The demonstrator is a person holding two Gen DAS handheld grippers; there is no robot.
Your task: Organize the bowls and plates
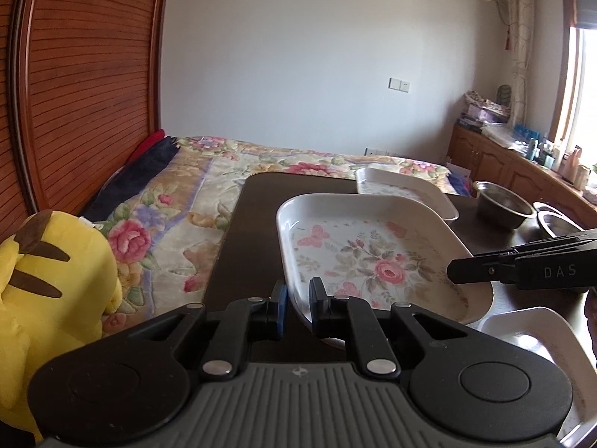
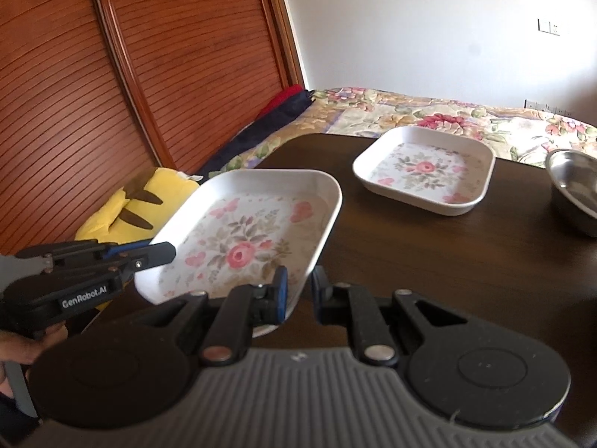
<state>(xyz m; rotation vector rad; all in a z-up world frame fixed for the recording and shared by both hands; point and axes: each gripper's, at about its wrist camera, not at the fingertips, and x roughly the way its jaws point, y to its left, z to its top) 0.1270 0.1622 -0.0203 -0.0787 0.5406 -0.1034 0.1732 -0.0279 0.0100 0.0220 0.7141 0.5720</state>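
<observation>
A square white plate with a rose pattern (image 1: pixel 373 261) (image 2: pixel 242 246) hangs tilted over the near left part of the dark table (image 2: pixel 447 261). My left gripper (image 1: pixel 298 306) (image 2: pixel 164 252) is shut on its left rim. My right gripper (image 2: pixel 300 291) (image 1: pixel 459 272) is shut on the opposite rim. A second floral plate (image 1: pixel 403 186) (image 2: pixel 425 171) lies flat at the table's far side. Two steel bowls (image 1: pixel 502 201) (image 1: pixel 556 220) stand at the right; the right wrist view shows one steel bowl (image 2: pixel 574 186). Another white dish (image 1: pixel 530 336) sits under the held plate's near right corner.
A yellow plush toy (image 1: pixel 56 272) (image 2: pixel 141 201) sits left of the table beside a bed with a floral blanket (image 1: pixel 186 194). Slatted wooden doors (image 2: pixel 112 93) stand behind it. A hand (image 2: pixel 18 339) holds the left gripper's handle.
</observation>
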